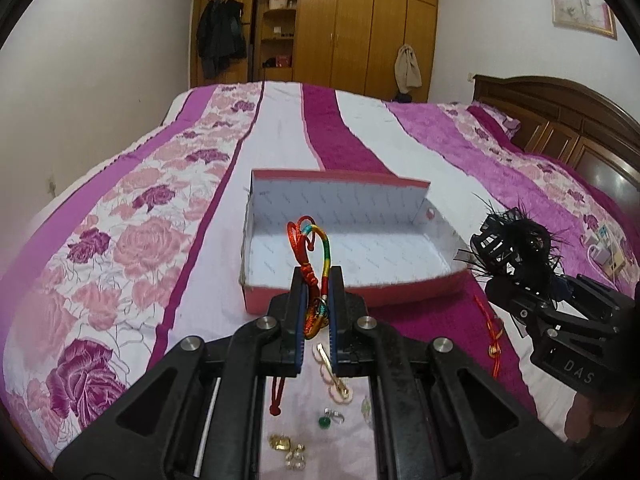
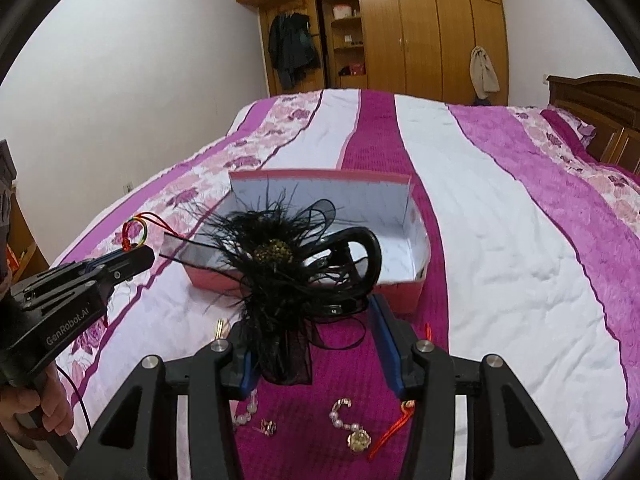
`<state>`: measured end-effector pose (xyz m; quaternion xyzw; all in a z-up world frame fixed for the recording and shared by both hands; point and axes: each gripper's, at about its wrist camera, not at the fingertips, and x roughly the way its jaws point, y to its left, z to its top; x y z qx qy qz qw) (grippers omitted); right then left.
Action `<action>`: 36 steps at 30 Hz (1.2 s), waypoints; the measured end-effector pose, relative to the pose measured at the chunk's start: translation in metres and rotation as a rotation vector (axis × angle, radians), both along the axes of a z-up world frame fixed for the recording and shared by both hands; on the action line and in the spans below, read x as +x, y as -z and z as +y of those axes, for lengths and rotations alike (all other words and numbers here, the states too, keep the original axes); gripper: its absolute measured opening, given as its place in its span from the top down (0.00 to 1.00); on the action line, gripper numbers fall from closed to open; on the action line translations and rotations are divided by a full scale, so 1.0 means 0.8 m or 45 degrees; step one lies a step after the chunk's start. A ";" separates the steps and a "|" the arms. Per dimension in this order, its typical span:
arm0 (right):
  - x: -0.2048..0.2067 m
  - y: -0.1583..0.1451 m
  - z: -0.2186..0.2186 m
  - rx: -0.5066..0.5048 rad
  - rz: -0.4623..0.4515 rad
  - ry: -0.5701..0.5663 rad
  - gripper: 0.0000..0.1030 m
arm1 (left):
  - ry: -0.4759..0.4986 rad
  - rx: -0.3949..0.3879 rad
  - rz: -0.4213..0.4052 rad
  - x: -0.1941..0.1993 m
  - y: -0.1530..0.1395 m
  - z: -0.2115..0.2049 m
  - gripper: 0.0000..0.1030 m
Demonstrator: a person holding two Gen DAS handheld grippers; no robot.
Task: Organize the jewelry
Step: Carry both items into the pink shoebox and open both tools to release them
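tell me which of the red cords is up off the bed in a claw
The rainbow-banded red cord, pinched in the left claw before the box. The plain red knotted cord lies loose on the bedspread.

Striped floral bed (image 1: 120, 240) bearing open pink box (image 1: 352, 296), scattered jewelry (image 2: 352, 428)

Box (image 1: 352, 248) open-topped, interior bare; approach from above clear. Its raised far flap (image 1: 340, 196) blocks entry from behind. Small jewelry (image 2: 352, 428) litters the bedspread (image 2: 500, 240) on the box's near side; bedspread right of box lies clear.
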<state>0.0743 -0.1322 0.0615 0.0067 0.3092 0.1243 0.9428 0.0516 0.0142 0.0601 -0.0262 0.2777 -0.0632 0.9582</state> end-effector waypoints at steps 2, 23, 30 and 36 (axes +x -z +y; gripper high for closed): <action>0.003 -0.004 -0.002 0.010 -0.024 0.009 0.51 | -0.007 -0.007 -0.027 0.004 -0.003 0.000 0.99; 0.091 -0.017 -0.013 0.034 -0.194 0.078 0.51 | -0.047 -0.005 -0.166 0.100 0.003 -0.020 0.99; 0.131 0.003 -0.010 0.004 -0.157 0.083 0.51 | -0.061 -0.002 -0.072 0.137 0.033 -0.024 0.99; 0.162 0.029 -0.010 -0.018 -0.074 0.094 0.51 | -0.067 -0.013 0.066 0.161 0.063 -0.025 0.99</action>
